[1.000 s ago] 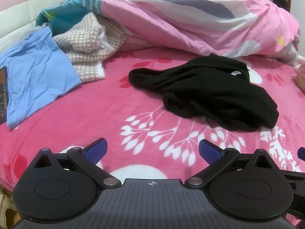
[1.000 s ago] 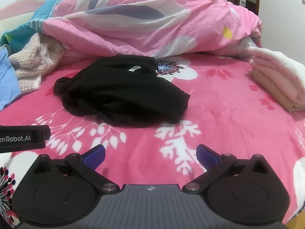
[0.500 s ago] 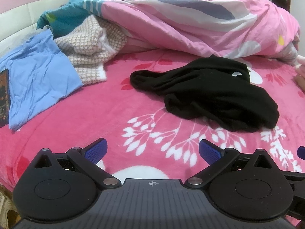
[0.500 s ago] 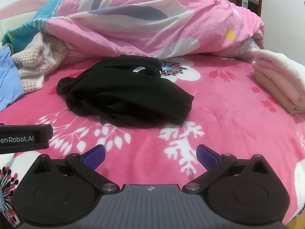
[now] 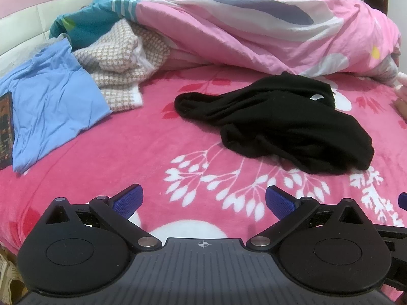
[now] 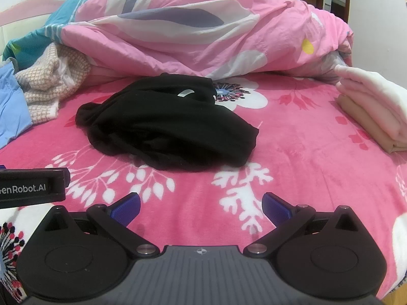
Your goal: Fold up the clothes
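Note:
A crumpled black garment (image 5: 279, 124) (image 6: 168, 124) lies in a heap on the pink flowered bedspread (image 5: 152, 147) (image 6: 305, 152). A small white label shows near its far edge. My left gripper (image 5: 203, 199) hovers open over the spread, short of the garment and to its left. My right gripper (image 6: 201, 203) is open too, just short of the garment's near edge. Neither holds anything. At the left edge of the right wrist view the side of the left gripper shows.
A blue shirt (image 5: 51, 101) and a beige checked knit (image 5: 119, 66) lie at the left. A bunched pink quilt (image 5: 254, 25) (image 6: 203, 30) fills the back. Folded pale clothes (image 6: 374, 106) are stacked at the right. A dark phone (image 5: 5, 129) rests on the blue shirt.
Both views have shifted slightly; the black garment sits a little further right and lower in each. Both grippers stayed open and the clothes have not moved.

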A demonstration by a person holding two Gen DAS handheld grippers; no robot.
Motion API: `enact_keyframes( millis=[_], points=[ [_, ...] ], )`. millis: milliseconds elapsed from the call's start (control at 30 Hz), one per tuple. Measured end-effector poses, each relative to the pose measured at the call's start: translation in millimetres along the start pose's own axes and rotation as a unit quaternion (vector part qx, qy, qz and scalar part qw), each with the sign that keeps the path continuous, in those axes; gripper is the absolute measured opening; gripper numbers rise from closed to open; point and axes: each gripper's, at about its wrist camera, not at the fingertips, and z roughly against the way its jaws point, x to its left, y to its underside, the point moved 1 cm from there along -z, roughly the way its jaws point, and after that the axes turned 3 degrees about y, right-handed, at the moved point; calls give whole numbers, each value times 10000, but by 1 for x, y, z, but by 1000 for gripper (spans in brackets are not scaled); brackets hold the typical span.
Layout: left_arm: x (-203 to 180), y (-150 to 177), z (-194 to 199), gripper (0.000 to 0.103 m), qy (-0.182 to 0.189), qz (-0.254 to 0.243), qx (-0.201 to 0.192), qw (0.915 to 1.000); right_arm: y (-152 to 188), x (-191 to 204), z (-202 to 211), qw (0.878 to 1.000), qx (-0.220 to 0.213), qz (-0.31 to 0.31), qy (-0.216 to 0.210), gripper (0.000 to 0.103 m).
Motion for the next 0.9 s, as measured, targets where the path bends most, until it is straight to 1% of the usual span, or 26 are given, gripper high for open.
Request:
enact_keyframes(
  millis=[467, 900],
  points=[
    [-1, -1, -4, 103, -46, -28, 62, 10000, -2, 0, -5, 10000, 78, -27, 32, 103],
    [3, -11, -10, 103, -118, 2, 76, 9999, -11, 3, -10, 10000, 48, -23, 76, 103]
  ],
)
